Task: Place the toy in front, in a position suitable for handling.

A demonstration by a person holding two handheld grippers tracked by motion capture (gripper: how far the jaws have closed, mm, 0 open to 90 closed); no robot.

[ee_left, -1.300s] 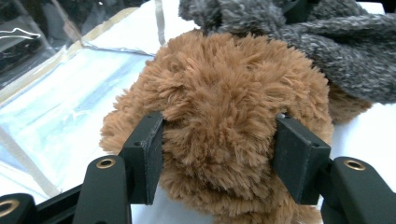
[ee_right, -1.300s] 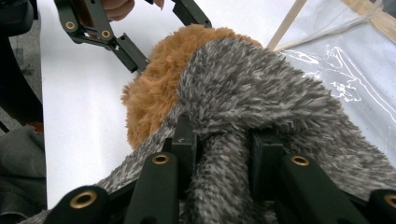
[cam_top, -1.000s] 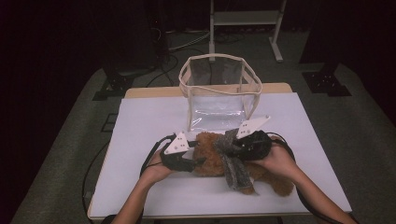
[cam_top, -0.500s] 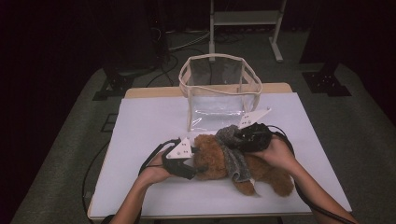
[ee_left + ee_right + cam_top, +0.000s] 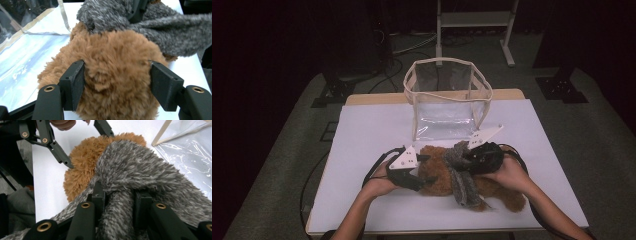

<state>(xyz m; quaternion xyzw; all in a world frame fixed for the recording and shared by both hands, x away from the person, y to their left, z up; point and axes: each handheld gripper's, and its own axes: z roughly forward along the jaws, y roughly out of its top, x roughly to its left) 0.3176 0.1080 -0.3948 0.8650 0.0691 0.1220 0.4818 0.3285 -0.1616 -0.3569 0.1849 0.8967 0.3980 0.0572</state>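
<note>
A brown plush bear (image 5: 437, 174) lies on the white table (image 5: 372, 130) with a grey fuzzy scarf (image 5: 464, 185) across its neck. My left gripper (image 5: 424, 175) reaches in from the left around the bear's head (image 5: 117, 62). Its jaws have just been opening, and the head sits between the pads (image 5: 77, 82) with the fur only brushing them. My right gripper (image 5: 460, 159) comes from the right. It is shut on a fold of the grey scarf (image 5: 140, 167) just above the bear's head (image 5: 82, 162). The left gripper's fingers (image 5: 58, 153) show beside the head in the right gripper view.
A clear plastic bag with a beige rim (image 5: 447, 100) stands open-topped at the back middle of the table, just beyond the bear. A metal stand (image 5: 474, 22) is on the dark floor behind. Cables trail from both grippers over the table.
The right gripper has drawn the scarf's upper end up and bunched it by the bear's head. The left gripper stays at the head with its jaws spread wider.
</note>
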